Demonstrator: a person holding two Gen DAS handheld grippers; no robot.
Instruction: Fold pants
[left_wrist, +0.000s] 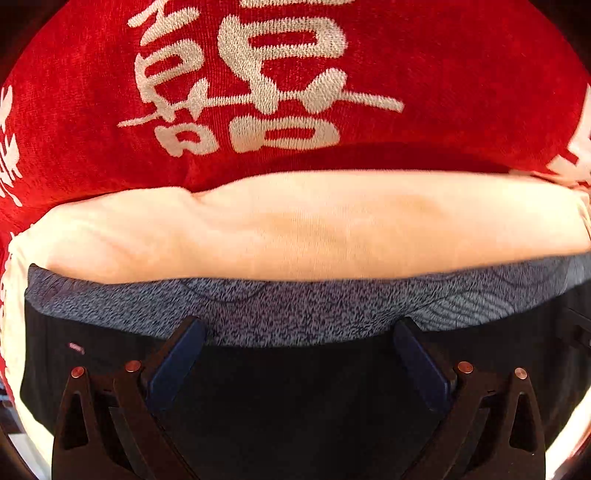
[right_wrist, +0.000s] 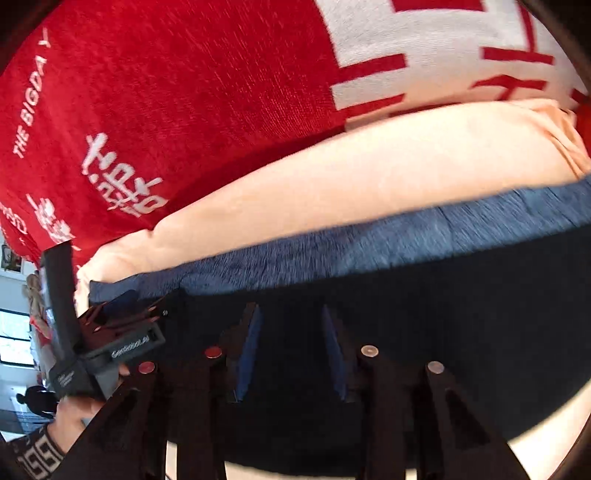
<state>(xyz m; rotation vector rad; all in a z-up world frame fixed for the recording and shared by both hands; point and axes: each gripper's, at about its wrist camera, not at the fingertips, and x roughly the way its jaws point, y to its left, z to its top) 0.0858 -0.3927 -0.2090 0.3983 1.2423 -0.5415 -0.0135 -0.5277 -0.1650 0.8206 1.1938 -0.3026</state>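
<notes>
The dark pants (left_wrist: 295, 387) lie just below both pairs of fingers, folded, their grey waistband (left_wrist: 295, 310) ahead of the tips. The left gripper (left_wrist: 299, 332) stands wide open, empty. The right gripper (right_wrist: 291, 321) is partly open, pinching nothing. Beyond lie a peach cloth (left_wrist: 314, 225) and a red blanket (left_wrist: 443, 74) with white lettering.

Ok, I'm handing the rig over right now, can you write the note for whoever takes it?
Left gripper: open, nothing held, over the waistband.
Right gripper: jaws apart, nothing visibly pinched, above the dark pants.
Pants lie on the red blanket, peach inner side showing beyond the grey waistband.
Done: unclear how many folds are made.
Left: check the fold, finish, smooth flat.
</notes>
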